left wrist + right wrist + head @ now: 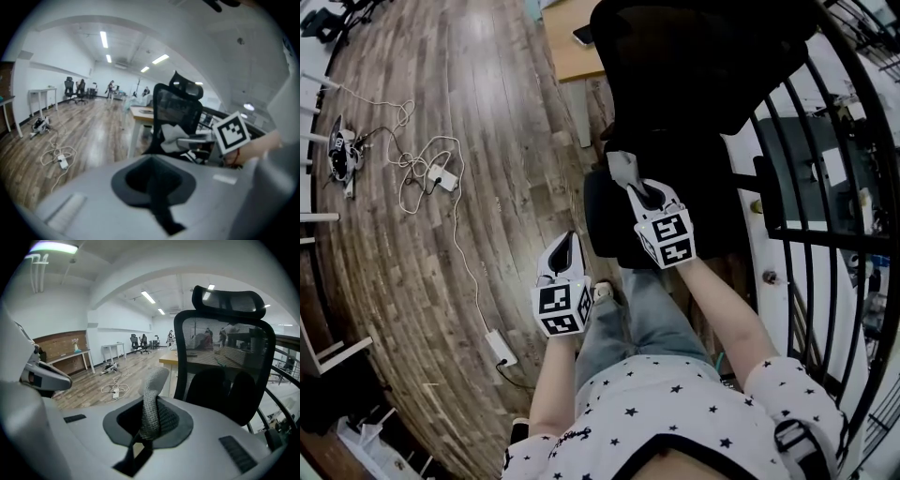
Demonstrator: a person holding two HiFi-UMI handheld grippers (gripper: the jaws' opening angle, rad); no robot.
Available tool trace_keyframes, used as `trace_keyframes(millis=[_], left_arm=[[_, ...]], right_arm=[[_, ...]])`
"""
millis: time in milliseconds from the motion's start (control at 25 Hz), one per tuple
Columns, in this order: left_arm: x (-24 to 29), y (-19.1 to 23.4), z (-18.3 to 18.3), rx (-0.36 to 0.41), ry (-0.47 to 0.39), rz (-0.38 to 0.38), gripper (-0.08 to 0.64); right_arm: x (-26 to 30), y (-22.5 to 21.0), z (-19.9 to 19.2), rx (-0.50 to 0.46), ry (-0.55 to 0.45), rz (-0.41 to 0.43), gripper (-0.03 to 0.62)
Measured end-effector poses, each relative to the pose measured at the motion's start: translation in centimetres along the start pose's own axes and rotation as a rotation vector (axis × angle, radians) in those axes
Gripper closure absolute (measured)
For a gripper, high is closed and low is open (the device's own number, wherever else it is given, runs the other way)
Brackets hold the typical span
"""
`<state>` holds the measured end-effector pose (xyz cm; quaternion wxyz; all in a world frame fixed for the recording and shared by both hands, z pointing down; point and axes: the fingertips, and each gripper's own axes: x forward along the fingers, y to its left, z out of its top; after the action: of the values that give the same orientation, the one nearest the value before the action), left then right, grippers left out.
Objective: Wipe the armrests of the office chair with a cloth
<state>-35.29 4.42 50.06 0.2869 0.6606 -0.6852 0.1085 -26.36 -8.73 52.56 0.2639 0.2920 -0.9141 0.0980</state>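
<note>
We keep the right gripper (144, 439) clenched on a grey knitted cloth (152, 397). The cloth's free end stands above the jaws, which leaves fabric exposed for wiping. The gripper points at the black mesh-backed office chair (225, 357), which stands just ahead beside a light wooden desk (567, 47). The cloth is apart from the chair, and we cannot clearly make out the armrests. The left gripper (155, 190) has its jaws pressed together on nothing and hangs back over the brown plank floor (469, 141), clear of the working path. We judge that wiping has not yet begun.
</note>
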Motion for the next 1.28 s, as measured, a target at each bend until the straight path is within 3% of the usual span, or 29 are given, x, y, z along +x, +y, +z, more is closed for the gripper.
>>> trace_keyframes(millis=[680,1280], left_arm=[[4.2,0.6,-2.7,-0.042,0.079,-0.003,0.557],[5.1,0.8,-4.3,-0.103,0.129,-0.025,0.557]], right_arm=[[9.8,-1.9,-4.0,-0.21,0.171,0.0,0.555],[13.3,0.2,-7.4,-0.214,0.303,0.054,0.555]])
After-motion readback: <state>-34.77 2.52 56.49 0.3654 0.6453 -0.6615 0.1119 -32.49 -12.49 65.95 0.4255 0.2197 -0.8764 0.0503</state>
